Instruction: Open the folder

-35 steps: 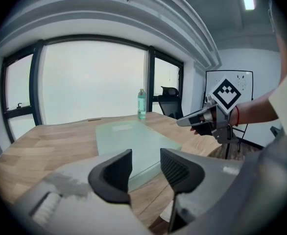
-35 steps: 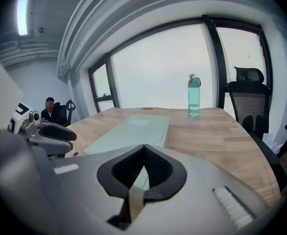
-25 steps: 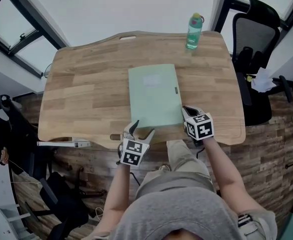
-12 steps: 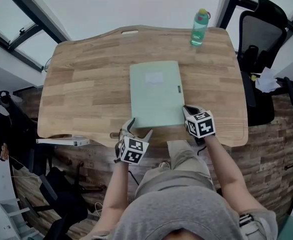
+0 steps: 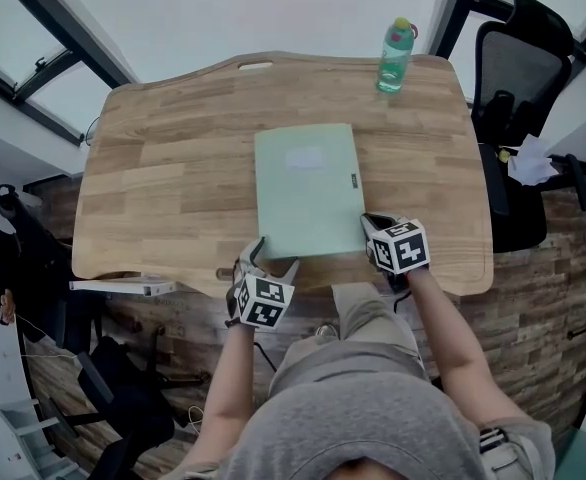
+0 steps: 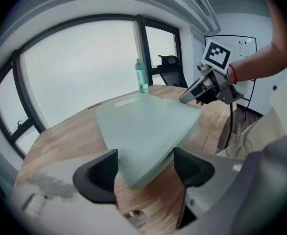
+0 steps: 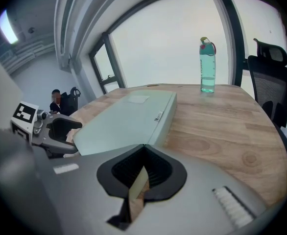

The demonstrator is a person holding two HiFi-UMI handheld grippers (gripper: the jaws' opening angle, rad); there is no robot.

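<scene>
Folder (image 5: 306, 188), pale green, closed, flat on the wooden surface (image 5: 173, 168), long sides running away from both sets of fingers. White label (image 5: 306, 156) on the cover, well beyond the fingers. Small tag (image 5: 353, 179) on the right-hand long edge, ahead of the right fingers.

Left gripper (image 5: 276, 255) at the near left corner, angled down toward the surface. Left fingers (image 6: 102, 173) spread wide, having just been opening, 1 on each side of that corner. Pads just beside the edges of the folder (image 6: 143, 126), not pressing on them. Bare wood visible directly between the 2 pads, under the corner tip.

Right gripper (image 5: 369, 220) at the near right corner, also angled down. Right fingers (image 7: 158, 173) closed together, pinching a thin pale strip at that corner, seen end-on between the black ribbed pads. Folder (image 7: 124, 121) stretching away from them, its side edge and tag (image 7: 158, 115) just ahead.

Teal water bottle (image 5: 394, 56) upright near the far edge of the surface, far beyond the right fingers, well apart from the folder. Also visible straight ahead in the left gripper view (image 6: 141, 76) and up and to the right in the right gripper view (image 7: 207, 65).

Black office chair (image 5: 518, 58) off the surface, to the right of the right fingers.

Marker cube (image 5: 263, 303) behind the left fingers, another (image 5: 400, 250) behind the right fingers.
</scene>
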